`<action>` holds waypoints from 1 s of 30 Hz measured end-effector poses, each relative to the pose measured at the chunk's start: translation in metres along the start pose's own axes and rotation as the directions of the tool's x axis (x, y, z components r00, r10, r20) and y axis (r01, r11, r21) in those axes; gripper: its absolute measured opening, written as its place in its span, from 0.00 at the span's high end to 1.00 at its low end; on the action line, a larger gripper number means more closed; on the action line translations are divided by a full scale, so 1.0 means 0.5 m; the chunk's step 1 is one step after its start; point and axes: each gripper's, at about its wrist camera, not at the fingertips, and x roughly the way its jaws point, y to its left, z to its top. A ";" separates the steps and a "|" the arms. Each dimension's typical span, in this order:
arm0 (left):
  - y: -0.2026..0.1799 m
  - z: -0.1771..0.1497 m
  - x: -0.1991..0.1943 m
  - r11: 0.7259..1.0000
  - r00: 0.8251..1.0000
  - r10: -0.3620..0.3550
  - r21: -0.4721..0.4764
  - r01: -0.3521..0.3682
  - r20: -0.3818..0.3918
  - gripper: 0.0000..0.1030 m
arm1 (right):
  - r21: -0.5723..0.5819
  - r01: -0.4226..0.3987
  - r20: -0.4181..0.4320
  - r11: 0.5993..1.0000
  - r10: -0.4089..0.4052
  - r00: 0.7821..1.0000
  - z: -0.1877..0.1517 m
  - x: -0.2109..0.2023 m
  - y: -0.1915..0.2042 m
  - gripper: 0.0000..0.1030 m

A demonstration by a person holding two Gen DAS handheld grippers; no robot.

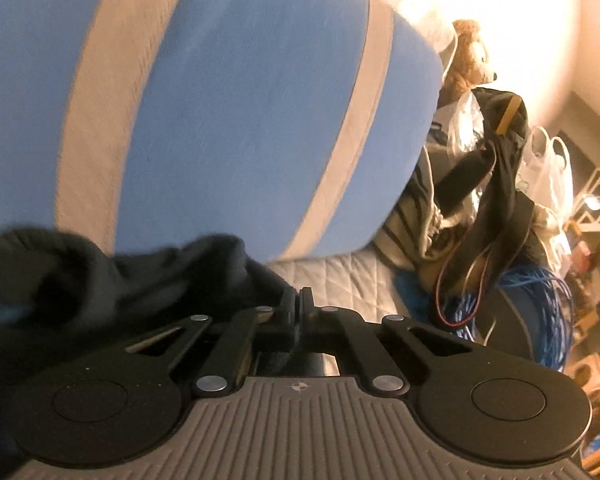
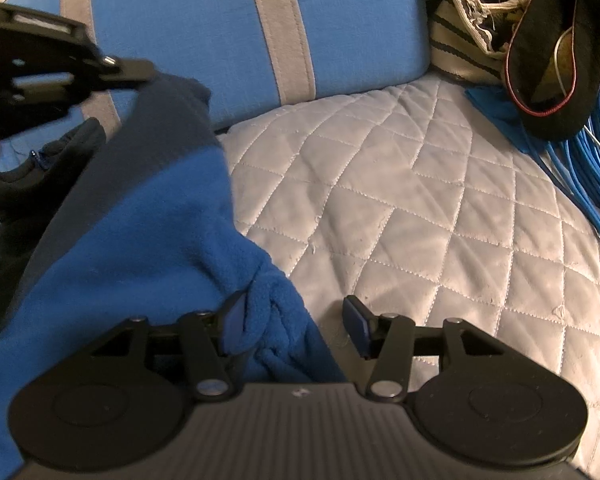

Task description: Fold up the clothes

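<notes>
Gathering the blue-and-navy fleece jacket on the grey quilted seat cover: my left claw is pinched tight on its dark edge, lifted before the blue cushion. My right claw gapes wide, a bunched blue fold lying between its jaws. Next, I judge: close right on that fold, then draw the cloth flat.

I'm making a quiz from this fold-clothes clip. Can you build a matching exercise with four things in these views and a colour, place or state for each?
Things:
1. left gripper
2. right gripper
3. quilted cover
4. cables

Descriptions:
A. blue, bundled at the far right
B. jaws apart, fleece between them
C. grey, diamond-stitched
D. jaws closed on the dark edge of the fleece jacket

Pairs: 1-D, 2-B, 3-C, 4-A
</notes>
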 end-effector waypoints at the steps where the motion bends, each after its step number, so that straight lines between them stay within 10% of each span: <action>1: -0.003 0.005 -0.009 1.000 1.000 0.011 0.021 -0.011 0.000 0.99 | 0.001 0.000 0.000 1.000 0.000 1.000 0.000 0.000 0.000 0.36; 6: -0.019 -0.006 -0.018 0.981 0.991 0.130 0.142 -0.131 0.019 0.99 | -0.001 0.000 0.001 1.000 0.000 1.000 -0.001 0.001 -0.001 0.36; 12: -0.104 -0.028 -0.008 0.881 0.969 0.223 0.404 -0.247 0.105 0.99 | 0.002 -0.002 -0.001 1.000 0.002 1.000 -0.002 0.004 -0.002 0.36; 15: -0.112 -0.007 0.012 0.918 0.979 0.184 0.341 -0.204 0.090 0.98 | 0.001 -0.003 -0.002 1.000 0.003 1.000 -0.002 0.005 -0.003 0.36; 19: -0.017 0.036 0.016 0.998 0.996 0.065 -0.011 -0.064 0.063 0.93 | 0.002 -0.006 -0.004 1.000 0.006 1.000 -0.002 0.005 -0.003 0.36; 24: 0.048 0.017 0.017 1.000 0.999 0.019 -0.016 -0.020 -0.038 0.58 | 0.006 -0.005 -0.006 1.000 0.005 1.000 0.000 0.005 -0.002 0.36; 30: 0.088 -0.024 0.039 1.000 0.994 -0.018 -0.005 0.017 -0.103 0.57 | 0.003 -0.005 -0.005 1.000 0.005 1.000 -0.002 0.006 -0.003 0.35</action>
